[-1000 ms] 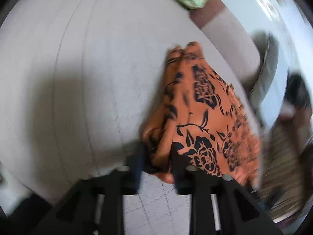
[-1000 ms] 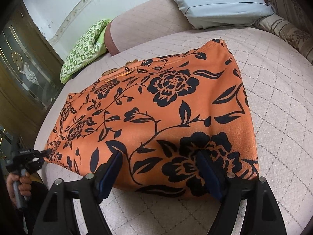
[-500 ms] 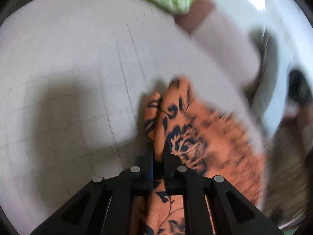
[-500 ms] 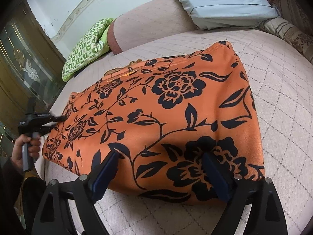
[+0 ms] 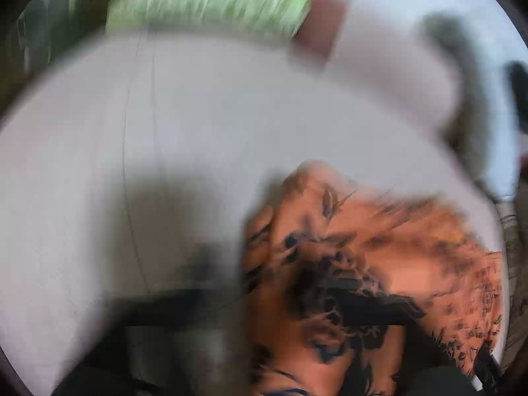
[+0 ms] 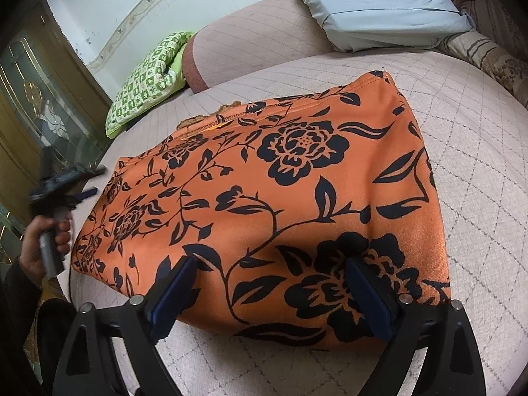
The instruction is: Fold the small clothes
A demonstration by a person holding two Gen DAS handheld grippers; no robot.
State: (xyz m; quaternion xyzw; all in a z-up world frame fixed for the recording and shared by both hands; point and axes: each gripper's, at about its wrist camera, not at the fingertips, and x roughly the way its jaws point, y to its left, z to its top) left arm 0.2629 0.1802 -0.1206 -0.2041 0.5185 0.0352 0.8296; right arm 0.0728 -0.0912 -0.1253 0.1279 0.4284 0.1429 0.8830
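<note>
Left wrist view, heavily blurred: orange floral garment (image 5: 379,264) lies on the bed (image 5: 198,125), left hand-held gripper state cannot be told; right wrist view: right hand-held gripper (image 6: 270,297) is spread wide over the garment's near edge.

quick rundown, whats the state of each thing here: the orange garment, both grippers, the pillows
orange floral garment: lying flat on the quilted bed cover, one folded edge nearest the right gripper
right gripper: open, fingers spread over that near edge
left gripper: at the garment's far end, too blurred to tell open or shut
green checked pillow: lying at the bed's edge
light blue pillow: resting flat
</note>
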